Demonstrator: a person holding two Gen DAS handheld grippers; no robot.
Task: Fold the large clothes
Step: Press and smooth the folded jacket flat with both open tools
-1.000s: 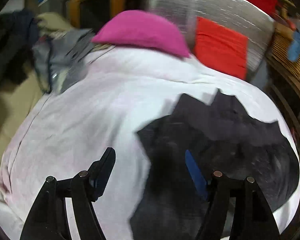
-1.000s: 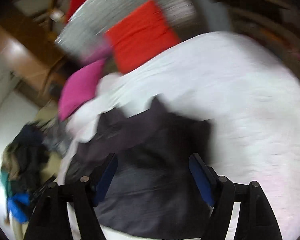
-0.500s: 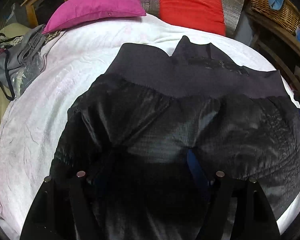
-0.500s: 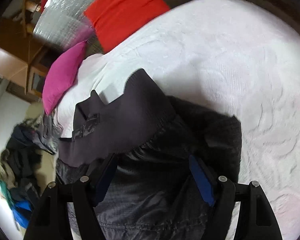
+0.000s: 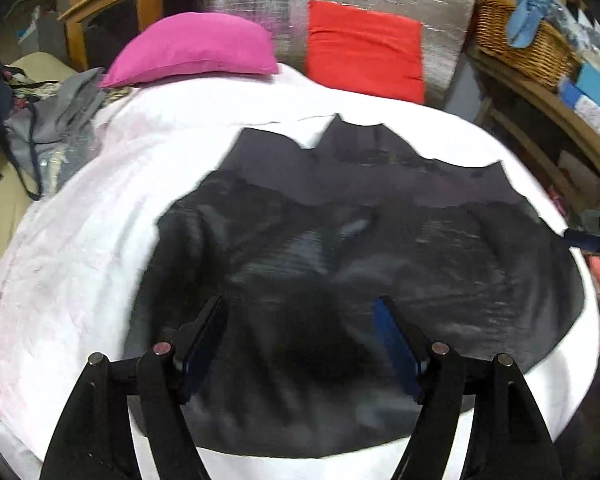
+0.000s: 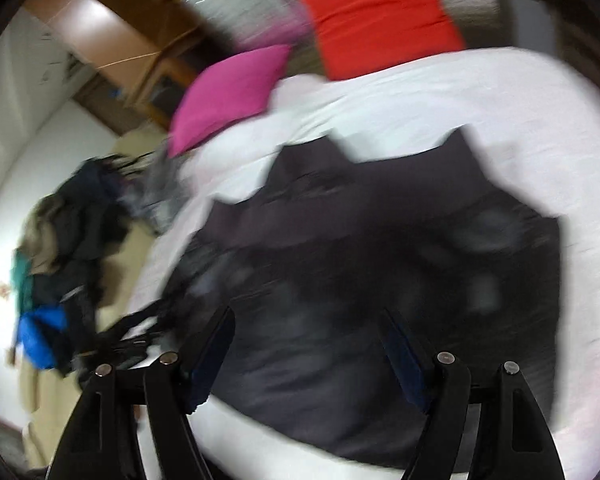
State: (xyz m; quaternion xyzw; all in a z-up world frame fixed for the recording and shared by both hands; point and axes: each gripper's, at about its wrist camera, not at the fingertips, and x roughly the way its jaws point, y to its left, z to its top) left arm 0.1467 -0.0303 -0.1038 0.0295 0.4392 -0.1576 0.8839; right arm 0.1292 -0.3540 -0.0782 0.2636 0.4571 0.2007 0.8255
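Hovering over the black jacket [image 5: 340, 248] on the bed [image 5: 80, 248], my left hand-held gripper [image 5: 300, 320] and right hand-held gripper [image 6: 306, 332] both gaped wide, empty.

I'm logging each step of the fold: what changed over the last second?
Both cameras swung across the bed: the black shiny jacket, first right of the left gripper, now lies centred under both it and the right gripper. Nothing was gripped or released; both stay open. Pink pillow and red cushion unmoved.
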